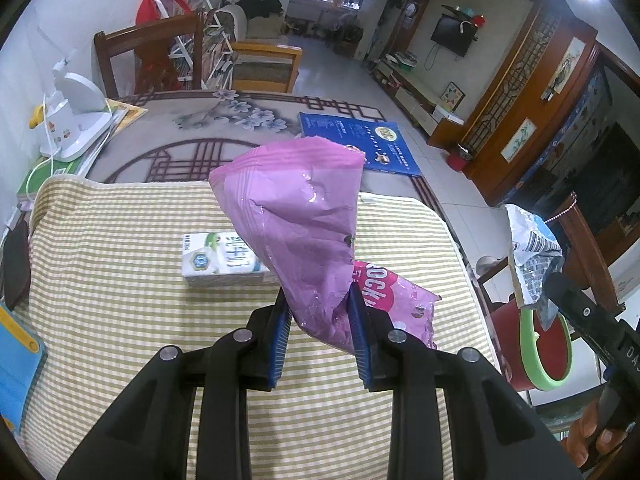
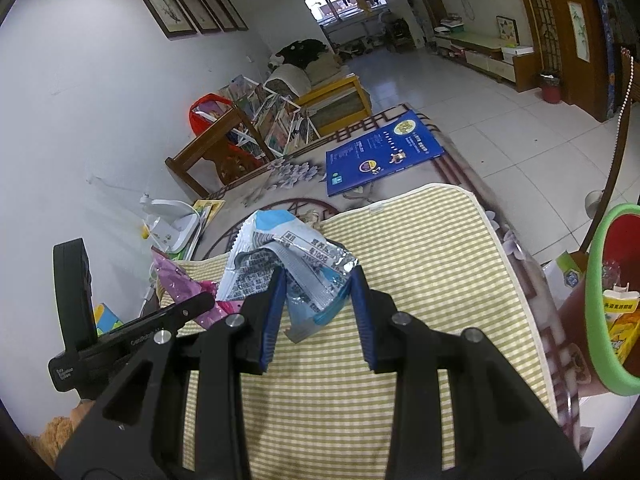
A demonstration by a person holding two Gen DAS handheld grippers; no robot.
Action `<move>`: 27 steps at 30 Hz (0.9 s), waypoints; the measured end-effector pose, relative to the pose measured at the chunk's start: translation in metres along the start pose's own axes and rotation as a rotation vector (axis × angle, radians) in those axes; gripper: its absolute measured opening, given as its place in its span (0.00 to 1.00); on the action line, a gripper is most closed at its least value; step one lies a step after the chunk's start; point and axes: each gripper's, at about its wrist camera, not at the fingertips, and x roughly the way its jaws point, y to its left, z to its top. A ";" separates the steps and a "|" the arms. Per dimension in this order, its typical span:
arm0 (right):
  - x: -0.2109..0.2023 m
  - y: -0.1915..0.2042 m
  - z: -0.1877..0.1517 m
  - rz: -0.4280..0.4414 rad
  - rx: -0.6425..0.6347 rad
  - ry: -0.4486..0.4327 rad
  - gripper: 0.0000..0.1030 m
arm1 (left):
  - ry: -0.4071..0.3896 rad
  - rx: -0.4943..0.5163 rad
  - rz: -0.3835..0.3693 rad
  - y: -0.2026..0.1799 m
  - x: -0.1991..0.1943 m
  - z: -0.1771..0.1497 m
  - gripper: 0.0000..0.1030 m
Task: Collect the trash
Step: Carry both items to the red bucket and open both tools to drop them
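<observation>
My left gripper [image 1: 318, 292] is shut on a crumpled pink snack bag [image 1: 296, 208], held up above the yellow checked mat [image 1: 120, 248]. Pinched between the blue pads of my right gripper [image 2: 320, 280] is a blue and silver foil wrapper [image 2: 280, 252], also lifted off the mat [image 2: 420, 248]. A white and green milk carton [image 1: 218, 258] lies flat on the mat behind the pink bag. A red bin with a green rim [image 1: 536, 352] stands beside the table on the right; in the right wrist view the bin [image 2: 600, 292] holds a yellow carton [image 2: 622, 320]. The right gripper and its wrapper [image 1: 532, 256] hang above the bin.
A blue booklet [image 1: 360, 140] lies on the flowered tablecloth beyond the mat. A white desk lamp [image 1: 76, 120] on books stands at the far left, with a wooden chair [image 1: 148, 52] behind the table. Tiled floor lies to the right.
</observation>
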 end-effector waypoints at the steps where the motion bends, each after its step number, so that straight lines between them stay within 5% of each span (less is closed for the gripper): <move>1: -0.001 -0.004 0.001 0.002 0.000 0.001 0.32 | 0.000 0.000 0.002 -0.004 0.001 -0.001 0.25; 27: -0.064 -0.107 0.027 0.053 0.028 -0.032 0.32 | -0.028 0.057 0.029 -0.133 0.009 -0.013 0.25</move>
